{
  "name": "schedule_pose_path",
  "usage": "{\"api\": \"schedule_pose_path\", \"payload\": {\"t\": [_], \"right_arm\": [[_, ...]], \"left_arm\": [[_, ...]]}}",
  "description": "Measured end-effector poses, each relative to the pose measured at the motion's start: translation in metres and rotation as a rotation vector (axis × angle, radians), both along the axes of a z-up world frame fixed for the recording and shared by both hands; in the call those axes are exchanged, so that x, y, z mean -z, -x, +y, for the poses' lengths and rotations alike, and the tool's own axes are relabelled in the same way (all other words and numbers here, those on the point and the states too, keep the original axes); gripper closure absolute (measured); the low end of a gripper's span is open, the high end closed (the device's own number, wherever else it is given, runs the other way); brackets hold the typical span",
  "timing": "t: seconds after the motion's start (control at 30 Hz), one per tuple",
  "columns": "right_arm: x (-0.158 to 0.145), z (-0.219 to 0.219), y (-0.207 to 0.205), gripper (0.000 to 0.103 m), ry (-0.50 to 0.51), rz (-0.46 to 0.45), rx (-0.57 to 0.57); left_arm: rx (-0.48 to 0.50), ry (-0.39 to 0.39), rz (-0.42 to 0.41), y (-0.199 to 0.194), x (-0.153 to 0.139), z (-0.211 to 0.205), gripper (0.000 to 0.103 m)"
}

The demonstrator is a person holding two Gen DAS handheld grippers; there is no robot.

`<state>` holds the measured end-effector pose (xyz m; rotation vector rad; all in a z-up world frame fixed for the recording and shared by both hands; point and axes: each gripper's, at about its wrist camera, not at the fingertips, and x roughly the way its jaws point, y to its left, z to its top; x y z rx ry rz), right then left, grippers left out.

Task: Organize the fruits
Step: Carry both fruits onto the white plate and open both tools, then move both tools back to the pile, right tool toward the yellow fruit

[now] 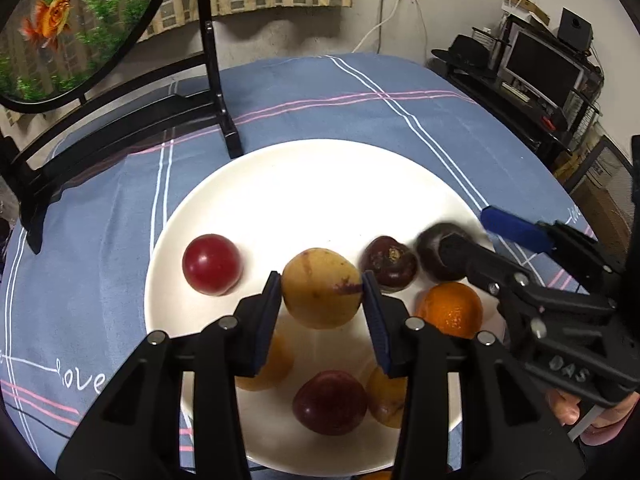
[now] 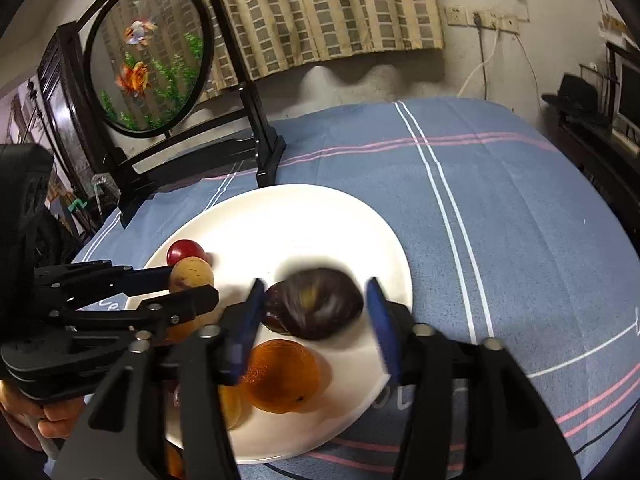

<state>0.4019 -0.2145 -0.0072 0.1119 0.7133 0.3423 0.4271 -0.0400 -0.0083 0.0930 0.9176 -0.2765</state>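
Left gripper (image 1: 322,294) pinching yellow fruit (image 1: 322,288) mid-frame over plate (image 1: 320,184). Right gripper (image 2: 316,312) jaws spread around blurry dark fruit (image 2: 316,308), prob not gripped. Most fruit's on plate already, nearly done imo.

The round white ceramic plate (image 1: 320,184) lies on the desk with the blue striped cloth (image 1: 400,92). Behind the plate stands the round fish-picture screen in a black frame (image 1: 60,28). On the plate, viewed from the left wrist, the red round plum (image 1: 211,264) lies at left. The yellow-brown fruit (image 1: 322,288) sits between the left tongs (image 1: 322,292), above the plate. Right of it lie the dark maroon fruit (image 1: 388,264) and the orange mandarin (image 1: 450,310). The blurred dark purple fruit (image 2: 316,304) lies between the right tongs (image 2: 314,328), behind the mandarin.
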Motion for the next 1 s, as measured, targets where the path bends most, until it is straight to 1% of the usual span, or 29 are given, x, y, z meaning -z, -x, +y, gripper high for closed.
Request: {"api": "schedule_pose_path", "payload": {"t": [0.03, 0.07, 0.1, 0.17, 0.23, 0.27, 0.33, 0.43, 0.47, 0.5, 0.53, 0.57, 0.6, 0.67, 0.7, 0.77, 0.83, 0.93, 1.0], "right_arm": [[-0.002, -0.001, 0.001, 0.04, 0.003, -0.013, -0.001], [-0.005, -0.003, 0.004, 0.039, -0.001, -0.024, -0.002], [-0.008, -0.005, 0.008, 0.039, -0.009, -0.026, -0.004], [-0.015, -0.008, 0.016, 0.039, -0.029, -0.034, -0.021], [-0.021, -0.008, 0.028, 0.038, -0.031, -0.041, -0.032], [-0.022, -0.007, 0.034, 0.038, -0.029, -0.044, -0.039], [-0.024, -0.003, 0.055, 0.038, -0.008, -0.056, -0.07], [-0.021, 0.007, 0.09, 0.038, 0.051, -0.091, -0.124], [-0.017, 0.011, 0.11, 0.038, 0.088, -0.11, -0.161], [-0.012, 0.014, 0.123, 0.038, 0.114, -0.115, -0.185], [-0.007, 0.018, 0.138, 0.038, 0.143, -0.11, -0.212], [-0.005, 0.021, 0.147, 0.038, 0.159, -0.099, -0.23], [-0.002, 0.024, 0.157, 0.038, 0.17, -0.088, -0.255], [0.002, 0.031, 0.177, 0.038, 0.172, -0.078, -0.305], [0.005, 0.034, 0.186, 0.038, 0.174, -0.065, -0.329], [0.007, 0.039, 0.196, 0.037, 0.169, -0.048, -0.363], [0.009, 0.043, 0.206, 0.037, 0.153, -0.039, -0.408], [0.009, 0.046, 0.214, 0.037, 0.12, -0.013, -0.47], [0.01, 0.043, 0.215, 0.037, 0.071, 0.024, -0.496]], "left_arm": [[-0.026, -0.013, -0.02, 0.004, -0.003, 0.001, 0.04], [-0.065, -0.036, -0.06, 0.011, -0.008, 0.004, 0.027], [-0.085, -0.048, -0.102, 0.021, -0.015, 0.008, 0.02], [-0.091, -0.036, -0.147, 0.041, -0.025, 0.016, 0.009], [-0.123, -0.033, -0.19, 0.071, -0.035, 0.03, 0.007], [-0.129, -0.023, -0.204, 0.083, -0.038, 0.036, 0.003], [-0.15, 0.001, -0.229, 0.112, -0.042, 0.052, 0.002], [-0.179, 0.045, -0.249, 0.159, -0.039, 0.075, 0.002], [-0.2, 0.064, -0.258, 0.18, -0.032, 0.085, 0.002], [-0.217, 0.074, -0.262, 0.193, -0.026, 0.089, 0.002], [-0.23, 0.082, -0.264, 0.202, -0.019, 0.092, 0.002], [-0.248, 0.088, -0.258, 0.216, -0.006, 0.097, 0.002], [-0.264, 0.082, -0.237, 0.224, 0.003, 0.099, 0.002], [-0.28, 0.037, -0.191, 0.231, 0.009, 0.099, 0.002], [-0.276, 0.037, -0.202, 0.236, 0.009, 0.1, 0.002], [-0.297, 0.063, -0.226, 0.245, 0.009, 0.103, 0.002], [-0.308, 0.066, -0.227, 0.248, 0.011, 0.103, 0.002], [-0.322, 0.009, -0.237, 0.249, 0.011, 0.099, 0.002], [-0.329, -0.001, -0.242, 0.247, 0.011, 0.099, 0.002]]}}
